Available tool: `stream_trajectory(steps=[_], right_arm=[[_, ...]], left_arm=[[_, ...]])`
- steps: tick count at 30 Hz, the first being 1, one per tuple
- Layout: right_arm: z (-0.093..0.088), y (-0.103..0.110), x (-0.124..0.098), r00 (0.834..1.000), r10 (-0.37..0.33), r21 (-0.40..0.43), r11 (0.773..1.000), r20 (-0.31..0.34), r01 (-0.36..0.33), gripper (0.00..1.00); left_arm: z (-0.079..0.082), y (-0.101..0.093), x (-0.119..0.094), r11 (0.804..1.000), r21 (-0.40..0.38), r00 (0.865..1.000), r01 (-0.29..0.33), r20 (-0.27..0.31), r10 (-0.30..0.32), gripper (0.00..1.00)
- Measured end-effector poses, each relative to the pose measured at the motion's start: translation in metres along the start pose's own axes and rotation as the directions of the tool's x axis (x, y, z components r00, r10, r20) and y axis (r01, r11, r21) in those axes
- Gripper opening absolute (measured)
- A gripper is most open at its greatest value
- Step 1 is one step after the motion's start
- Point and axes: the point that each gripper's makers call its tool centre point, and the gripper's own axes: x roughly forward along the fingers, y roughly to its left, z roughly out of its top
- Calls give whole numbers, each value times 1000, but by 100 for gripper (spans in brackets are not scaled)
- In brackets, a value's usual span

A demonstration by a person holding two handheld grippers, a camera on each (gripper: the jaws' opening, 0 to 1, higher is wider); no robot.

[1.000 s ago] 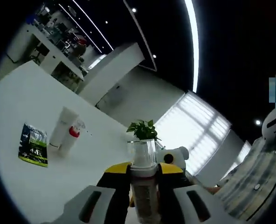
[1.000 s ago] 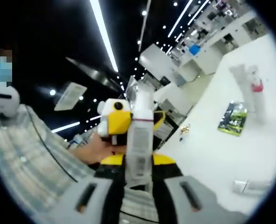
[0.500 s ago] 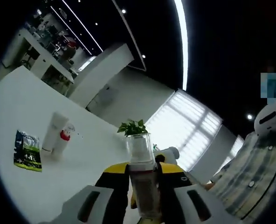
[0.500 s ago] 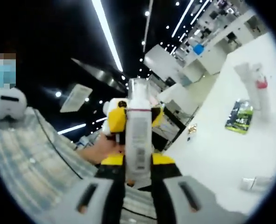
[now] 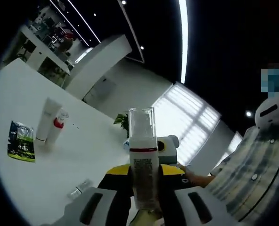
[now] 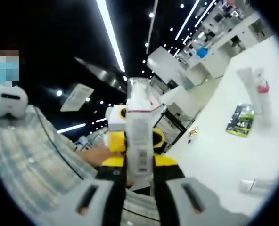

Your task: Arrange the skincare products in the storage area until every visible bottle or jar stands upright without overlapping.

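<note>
While the pump bottle (image 5: pixel 143 165) has risen between both pairs of closed jaws, a small bottle (image 5: pixel 80 188) lies unrighted near the tabletop (image 5: pixel 17 99) edge.

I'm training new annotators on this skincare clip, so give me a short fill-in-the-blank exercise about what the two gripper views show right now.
1. The bottle held between the left gripper jaws has a clear cap and a thin ____ band below it.
2. On the white table, the white tube stands beside a small bottle with a ____ collar.
3. The flat green packet is ____ on the table.
4. The right gripper is shut on the same ____.

Missing words: red; red; lying; bottle
</note>
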Motion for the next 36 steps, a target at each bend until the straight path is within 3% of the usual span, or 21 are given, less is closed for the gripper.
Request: stream_trajectory(steps=[4, 6, 11, 14, 19, 23, 26, 36], right_arm=[[2, -6, -8, 999, -46, -26, 999, -7, 45, 28], [6, -12, -15, 996, -86, -50, 995, -4, 86, 29], [31, -20, -33, 981, -181, -131, 973, 63, 188, 31], [45, -17, -32, 974, -212, -187, 956, 85, 225, 33], [53, -16, -22, 964, -251, -248, 932, 85, 264, 34], [47, -18, -21, 967, -248, -251, 934, 55, 254, 33], [45, -17, -24, 970, -241, -253, 936, 42, 244, 22], [37, -20, -24, 973, -232, -265, 938, 5, 225, 20]], left_arm=[[4, 12, 0, 998, 26, 998, -65, 11, 65, 22], [7, 19, -2, 991, 77, 994, -108, 13, 107, 22], [9, 25, -1, 975, 155, 986, -162, -4, 164, 22], [4, 29, 4, 960, 206, 979, -192, -26, 201, 22], [-5, 22, 21, 954, 250, 980, -168, -65, 189, 22], [-10, 13, 29, 961, 254, 986, -113, -87, 139, 22], [-12, 12, 32, 961, 259, 987, -102, -92, 129, 22], [-20, 13, 31, 966, 253, 988, -55, -128, 90, 22]])
